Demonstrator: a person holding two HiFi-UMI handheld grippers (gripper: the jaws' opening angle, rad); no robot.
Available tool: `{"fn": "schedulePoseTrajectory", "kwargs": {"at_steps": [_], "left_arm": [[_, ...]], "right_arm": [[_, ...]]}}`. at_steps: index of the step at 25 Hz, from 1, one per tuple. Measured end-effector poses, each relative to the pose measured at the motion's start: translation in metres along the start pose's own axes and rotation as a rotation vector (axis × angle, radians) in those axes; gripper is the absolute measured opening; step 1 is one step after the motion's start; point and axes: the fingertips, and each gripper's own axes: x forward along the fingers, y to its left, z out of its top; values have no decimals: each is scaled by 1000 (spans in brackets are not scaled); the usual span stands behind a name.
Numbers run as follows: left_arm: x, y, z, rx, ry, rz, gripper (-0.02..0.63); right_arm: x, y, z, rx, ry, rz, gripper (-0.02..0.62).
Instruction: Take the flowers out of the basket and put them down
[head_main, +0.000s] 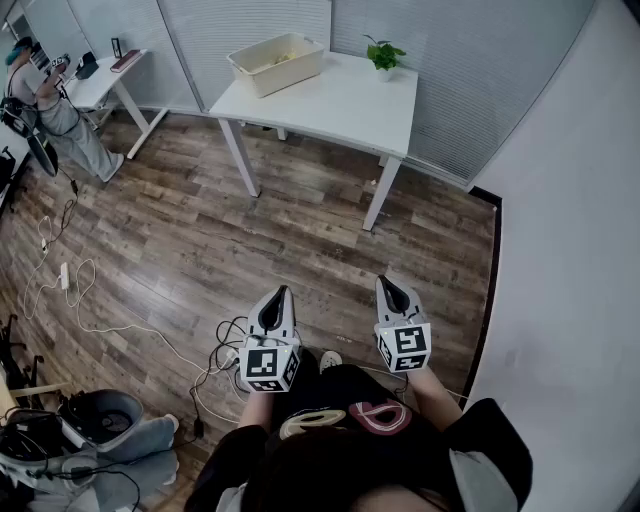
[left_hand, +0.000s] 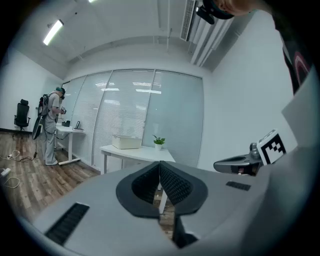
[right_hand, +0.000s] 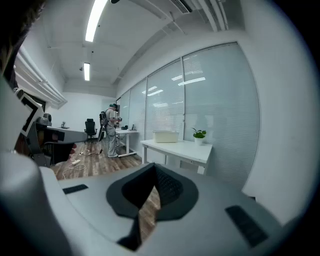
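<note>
The wooden floor (head_main: 200, 230) spreads under the counter (head_main: 345, 105) and all the way in front of it, up to where you stand. A partition of glass panes with blinds (head_main: 250, 20) runs just behind the counter, and a plain white wall (head_main: 570, 250) goes along the side to the right of the counter.

The counter is white and stands on white legs. To the left of the counter, well apart from it, there is a second white desk (head_main: 105, 80), and another person (head_main: 55, 115) stands beside that desk.

The basket (head_main: 275, 62) sits on the counter at its far left corner. It is a cream, box-shaped one. Something pale yellow lies inside it, but it is too small to say what it is.

Your left tongs (head_main: 280, 297) and your right tongs (head_main: 388, 288) hang over the floor well in front of the counter, side by side and apart from each other, and both point toward the counter. In each gripper view the two ribbed pads meet at the tip, so both tongs are clenched and nothing sits between them.

A small potted plant (head_main: 384, 55) stands on the far edge of the counter, to the right of the basket and not touching it. White cables (head_main: 70, 290) lie in loops on the floor in front of the counter, toward its left.
</note>
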Motion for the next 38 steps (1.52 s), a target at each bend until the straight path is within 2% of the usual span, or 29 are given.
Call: {"fn": "schedulePoseTrajectory", "kwargs": {"at_steps": [7,12,17,21,30,38], "left_arm": [[-4,-9,2,10,-7,1,18],[8,-12,2,3,-13,-5,18],[30,-8,1,-3,0,-29,18],[58,7,2,19,8,-43,18],[145,57,22,10,22,-86,18],[212,112,38,12,37,-139,18]], "right_arm": [[-11,-7,0,-5,-8,-18,9],[-5,-15,5,56,-46,10,9],[10,-23,5,73,-50,8,9],[34,-32,6,82,-45,-16,11],[111,-49,27,70,-17,-61,11],[183,-43,48,69,1,-103,11]]}}
